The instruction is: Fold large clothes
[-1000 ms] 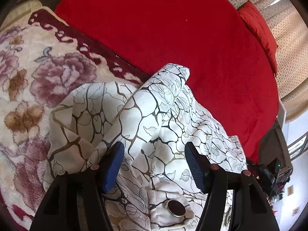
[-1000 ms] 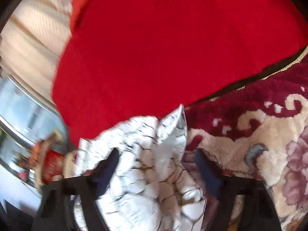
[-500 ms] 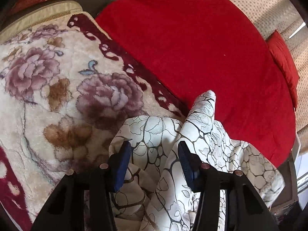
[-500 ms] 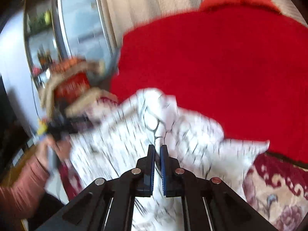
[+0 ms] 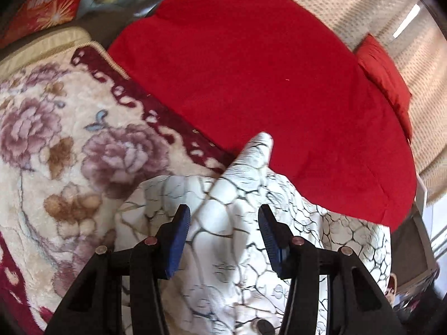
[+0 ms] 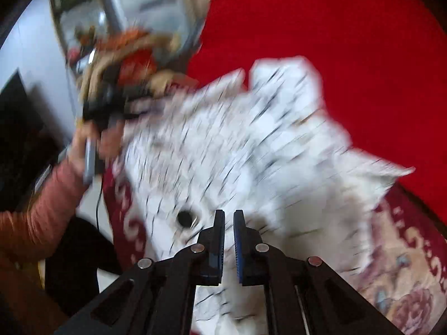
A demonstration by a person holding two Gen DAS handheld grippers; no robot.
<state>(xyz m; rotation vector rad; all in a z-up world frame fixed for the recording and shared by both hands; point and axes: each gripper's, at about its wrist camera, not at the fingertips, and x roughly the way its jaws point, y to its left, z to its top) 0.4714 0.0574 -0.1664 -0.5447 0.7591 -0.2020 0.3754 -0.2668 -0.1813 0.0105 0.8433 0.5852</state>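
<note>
Two grippers work one white, black-veined garment (image 5: 237,223) that lies across the floral blanket's (image 5: 56,139) maroon border, reaching onto the red cover (image 5: 265,83). Left gripper (image 5: 223,231) hangs over a raised fold, fingers wide apart. Right gripper (image 6: 229,240) has its fingers nearly together; motion blur hides whether cloth is pinched.

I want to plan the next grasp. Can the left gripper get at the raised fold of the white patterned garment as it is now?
Probably yes. The left gripper is open, and the garment's raised fold sits between its fingers with nothing over it. Whether the pads already touch the cloth I cannot tell.
</note>
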